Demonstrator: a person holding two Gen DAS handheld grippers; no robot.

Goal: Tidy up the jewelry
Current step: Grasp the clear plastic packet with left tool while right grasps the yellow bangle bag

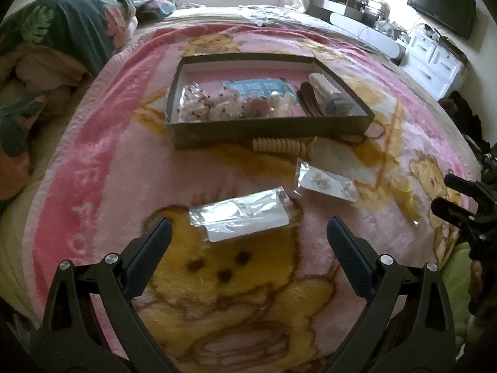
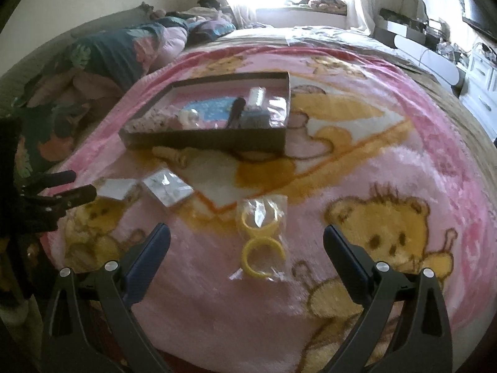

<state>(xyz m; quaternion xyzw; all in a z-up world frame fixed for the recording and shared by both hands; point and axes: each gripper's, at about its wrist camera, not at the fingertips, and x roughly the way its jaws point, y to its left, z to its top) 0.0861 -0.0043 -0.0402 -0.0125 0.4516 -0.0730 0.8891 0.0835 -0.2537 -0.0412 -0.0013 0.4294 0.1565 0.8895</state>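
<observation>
Currently, both grippers hover over the bed with their fingers spread wide and nothing between them. Your left gripper (image 1: 248,233) faces a flat clear packet (image 1: 242,217) lying on the pink bear-print blanket (image 1: 124,171), just ahead of the fingertips and roughly centred in the gap; its long axis runs across the gripper's line of sight, slightly tilted, so the fingers would straddle its length rather than its width. Your right gripper (image 2: 247,236) faces a clear bag holding two yellow rings (image 2: 259,242), also centred between the fingers and closer in than the packet is to the left gripper; the bag's long axis runs away from you, along the fingers, so closing would pinch across its narrow side. A second packet with white flower pieces (image 1: 326,181) lies further toward the middle of the bed, and a string of cream beads (image 1: 282,146) rests against the near wall of the dark tray (image 1: 270,130). The tray sits beyond all loose items and already holds several pieces. Judged from alignment, the right gripper is better placed for an immediate grasp: lower it onto the ring bag and close. For the left, turn the wrist first so the fingers cross the packet's short side. Expect thin plastic to slip.
</observation>
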